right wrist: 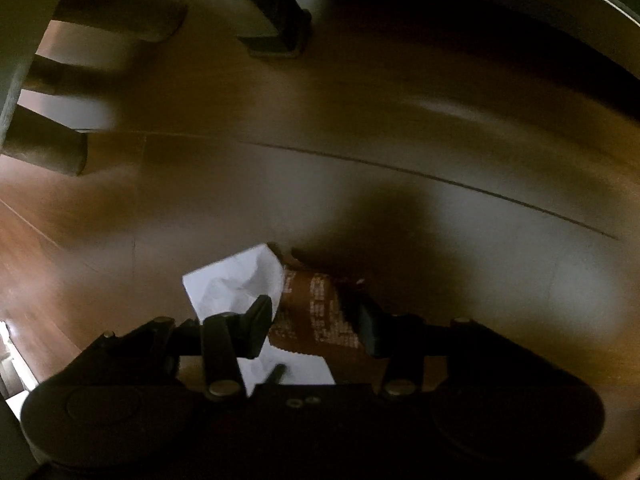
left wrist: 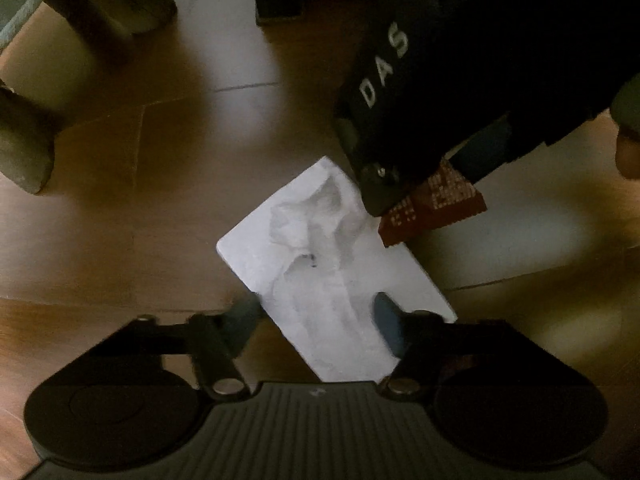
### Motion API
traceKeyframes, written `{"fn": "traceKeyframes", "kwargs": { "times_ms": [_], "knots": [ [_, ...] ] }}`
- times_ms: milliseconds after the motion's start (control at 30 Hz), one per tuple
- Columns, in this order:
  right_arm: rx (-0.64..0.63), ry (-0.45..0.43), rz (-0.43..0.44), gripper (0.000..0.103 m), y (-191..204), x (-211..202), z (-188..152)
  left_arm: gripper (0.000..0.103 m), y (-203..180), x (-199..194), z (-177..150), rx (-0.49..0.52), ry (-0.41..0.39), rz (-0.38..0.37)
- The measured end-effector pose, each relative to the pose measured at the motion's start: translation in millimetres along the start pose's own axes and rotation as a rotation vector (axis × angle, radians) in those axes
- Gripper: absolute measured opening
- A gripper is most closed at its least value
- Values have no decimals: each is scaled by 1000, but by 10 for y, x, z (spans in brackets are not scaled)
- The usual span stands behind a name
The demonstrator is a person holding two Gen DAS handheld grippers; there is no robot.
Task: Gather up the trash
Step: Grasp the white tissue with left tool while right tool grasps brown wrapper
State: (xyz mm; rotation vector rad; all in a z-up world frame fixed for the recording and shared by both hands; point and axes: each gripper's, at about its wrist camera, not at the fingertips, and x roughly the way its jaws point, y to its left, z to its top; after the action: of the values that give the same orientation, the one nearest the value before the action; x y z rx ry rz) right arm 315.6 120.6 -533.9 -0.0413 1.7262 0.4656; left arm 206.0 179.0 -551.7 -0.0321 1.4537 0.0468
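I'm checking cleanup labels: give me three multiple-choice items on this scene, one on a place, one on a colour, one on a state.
1. The brown wrapper is: A between the right gripper's fingers; B in a bin; C on a chair seat.
2. Its print is: A yellow; B white; C blue.
3. The white paper is: A balled up; B torn in two; C creased, lying open on the floor.

Key: A, the fingers flank it; B, white lettering shows on the brown; C, it is one wrinkled sheet spread flat.
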Motion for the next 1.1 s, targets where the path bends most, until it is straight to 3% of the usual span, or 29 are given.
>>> {"fn": "traceKeyframes", "kwargs": {
  "times_ms": [67,233,500,833,1100],
  "knots": [
    [-1,-13,-1,42,-18,-32,-13,29,-45,-24,28,16,-8,-8],
    [-11,-53,-4,38,-76,-140,-65,13,77,-81,121,-31,14,-39],
    [-92,-134,-18,36,-212,-613,-293,11,240,-409,167,-105,-4,-91],
    [-154,-294,7,35,-390,-1707,-825,8,302,-1394,241,-92,-114,-130],
    [-122,-393,21,35,-436,-2417,-1190,8,452,-1953,286,-151,-162,-140]
  ]
}}
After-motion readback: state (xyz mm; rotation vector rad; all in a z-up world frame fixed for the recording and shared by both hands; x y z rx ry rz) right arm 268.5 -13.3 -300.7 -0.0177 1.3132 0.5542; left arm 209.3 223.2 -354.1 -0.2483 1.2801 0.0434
